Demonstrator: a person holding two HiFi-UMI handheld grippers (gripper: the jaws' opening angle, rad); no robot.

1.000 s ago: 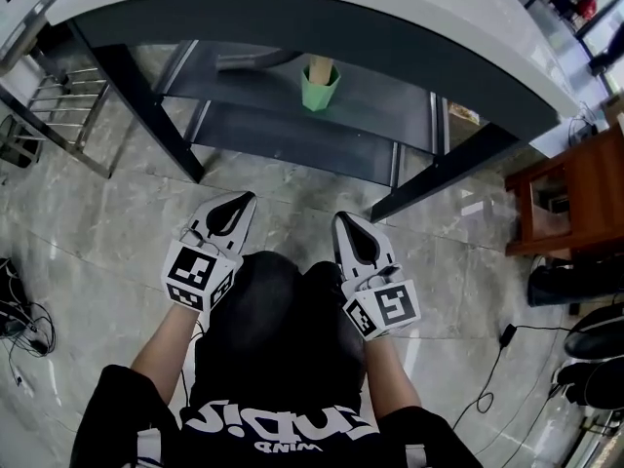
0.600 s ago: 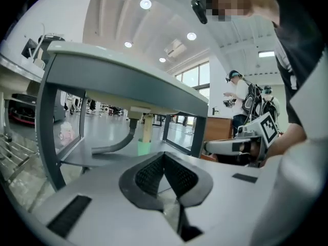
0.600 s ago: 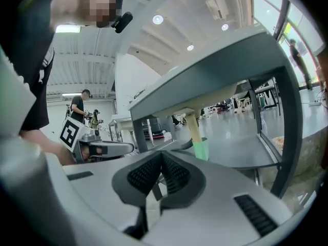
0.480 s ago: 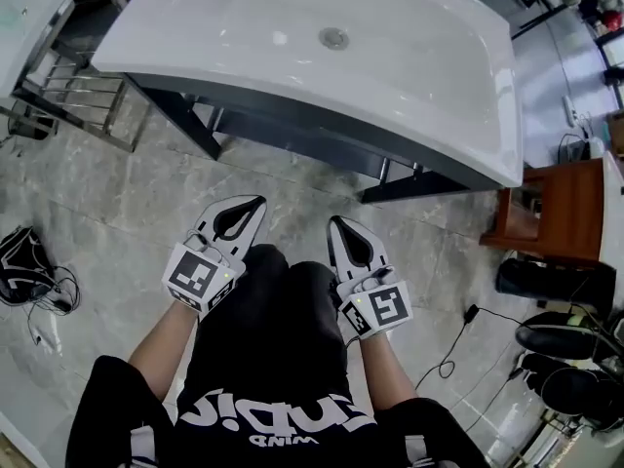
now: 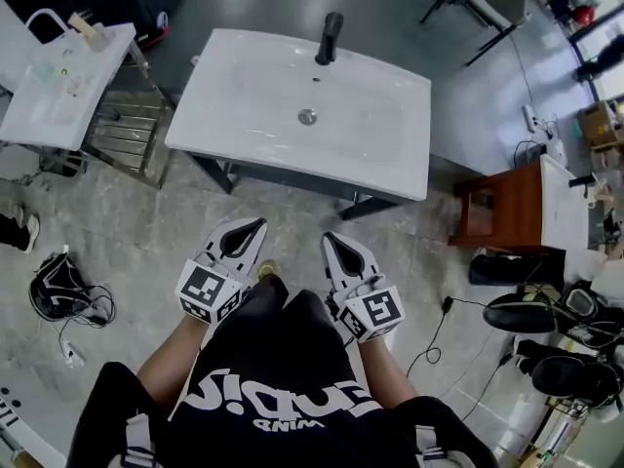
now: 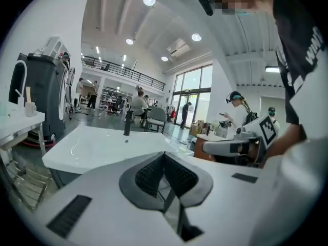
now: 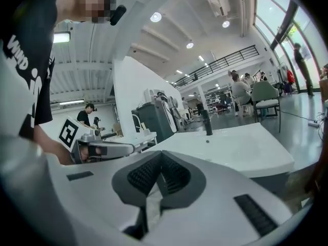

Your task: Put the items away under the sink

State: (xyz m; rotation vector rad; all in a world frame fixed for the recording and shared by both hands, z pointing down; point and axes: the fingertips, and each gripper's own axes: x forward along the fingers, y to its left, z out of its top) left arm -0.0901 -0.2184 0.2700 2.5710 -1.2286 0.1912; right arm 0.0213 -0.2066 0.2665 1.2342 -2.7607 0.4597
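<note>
White sink (image 5: 302,115) at scene centre, black faucet (image 5: 330,37) on its far edge, nearer to us our left gripper (image 5: 253,228) and right gripper (image 5: 331,241) side by side, both jaws closed tight on nothing, brown wooden table (image 5: 507,208) at right

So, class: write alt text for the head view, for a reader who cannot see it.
Seen from above, a person in a black shirt holds the left gripper and right gripper side by side, both shut and empty, in front of a white sink with a dark faucet. The floor is grey stone tile.
</note>
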